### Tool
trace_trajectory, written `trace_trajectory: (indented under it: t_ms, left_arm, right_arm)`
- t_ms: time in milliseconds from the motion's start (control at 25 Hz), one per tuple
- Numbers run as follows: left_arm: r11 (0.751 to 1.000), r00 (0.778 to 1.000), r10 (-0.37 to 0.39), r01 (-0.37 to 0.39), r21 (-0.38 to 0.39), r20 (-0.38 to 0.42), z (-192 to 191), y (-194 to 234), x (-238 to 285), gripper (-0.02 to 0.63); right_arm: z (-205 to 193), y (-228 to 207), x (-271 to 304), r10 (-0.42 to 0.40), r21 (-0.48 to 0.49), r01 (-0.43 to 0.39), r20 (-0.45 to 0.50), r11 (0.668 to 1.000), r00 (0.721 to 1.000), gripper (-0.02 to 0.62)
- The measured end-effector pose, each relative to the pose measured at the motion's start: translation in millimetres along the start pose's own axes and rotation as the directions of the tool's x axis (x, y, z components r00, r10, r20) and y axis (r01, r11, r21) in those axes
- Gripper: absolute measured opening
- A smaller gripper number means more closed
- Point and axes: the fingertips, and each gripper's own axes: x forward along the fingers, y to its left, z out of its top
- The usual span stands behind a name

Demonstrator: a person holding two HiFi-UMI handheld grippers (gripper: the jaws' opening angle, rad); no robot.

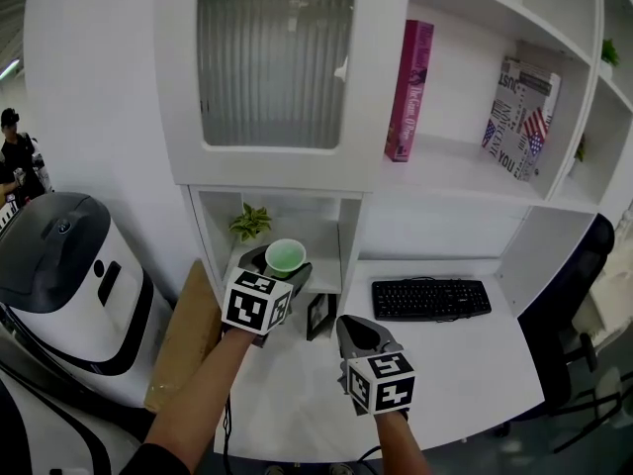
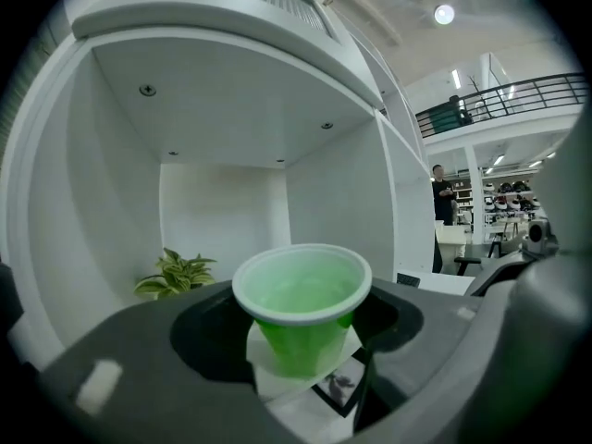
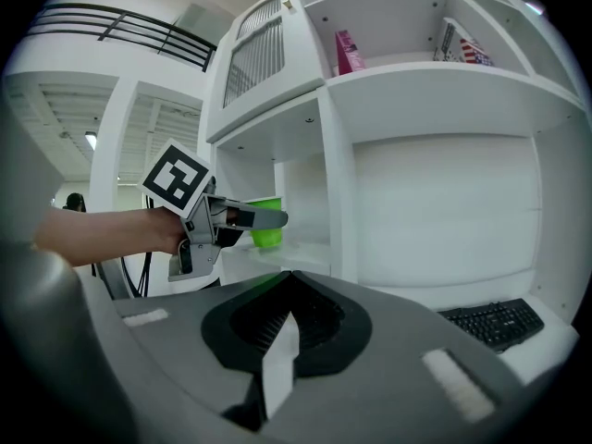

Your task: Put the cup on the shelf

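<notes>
Nearly there, by my read. The left claw (image 1: 278, 271) is closed on the green cup (image 1: 286, 255), jaws pressed on the cup's sides below its white rim, cup upright and empty as far as the left gripper view shows. The cup is at the mouth of the low shelf (image 1: 327, 228), the open cubby under the ribbed-glass door, over the front edge of its board. A small potted plant (image 1: 250, 222) sits at the back left of the same cubby, well apart from the cup. In the right gripper view the cup bottom looks just over the board; can't tell if it touches.

The right claw (image 1: 354, 332) is narrow, jaws together with nothing between them. It hovers over the counter (image 1: 465, 364) near its front edge, left of the keyboard (image 1: 431, 298), and has no part in the job.

Done so far: cup gripped, lifted and brought to the shelf opening. Left, as I judge it: push in a little past the front edge, set the base flat on the board, open the jaws, back out. Free space to the right of the plant looks ample. Main risk is letting go too close to the front edge, or tipping the light cup on the way out.
</notes>
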Motion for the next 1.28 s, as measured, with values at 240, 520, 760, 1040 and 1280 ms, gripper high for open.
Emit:
trace_trajectory:
  t_ms: [240, 520, 760, 1040, 1280]
  left_arm:
    - [1.000, 1.000, -0.017, 0.016, -0.013, -0.024, -6, 0, 17, 0.318]
    - [1.000, 0.998, -0.008, 0.008, 0.013, -0.056, -10, -2, 25, 0.319]
    - [1.000, 0.995, 0.010, -0.007, 0.028, -0.103, -14, -2, 27, 0.319]
    - [0.999, 0.994, 0.013, -0.009, 0.038, -0.113, -18, -4, 25, 0.325]
    - [1.000, 0.995, 0.006, -0.003, 0.031, -0.099, -18, -6, 13, 0.330]
  right_arm:
    - [0, -10, -4, -0.040, 0.002, 0.040, 0.000, 0.999, 0.999, 0.023]
    - [-2, -19, -11, -0.070, 0.011, 0.070, 0.001, 0.997, 0.998, 0.025]
    - [-5, -20, -15, -0.071, 0.017, 0.071, 0.001, 0.997, 0.997, 0.023]
    - [-9, -21, -20, -0.072, 0.026, 0.072, 0.001, 0.997, 0.997, 0.023]
    - [-8, -21, -20, -0.065, 0.028, 0.065, 0.002, 0.998, 0.998, 0.024]
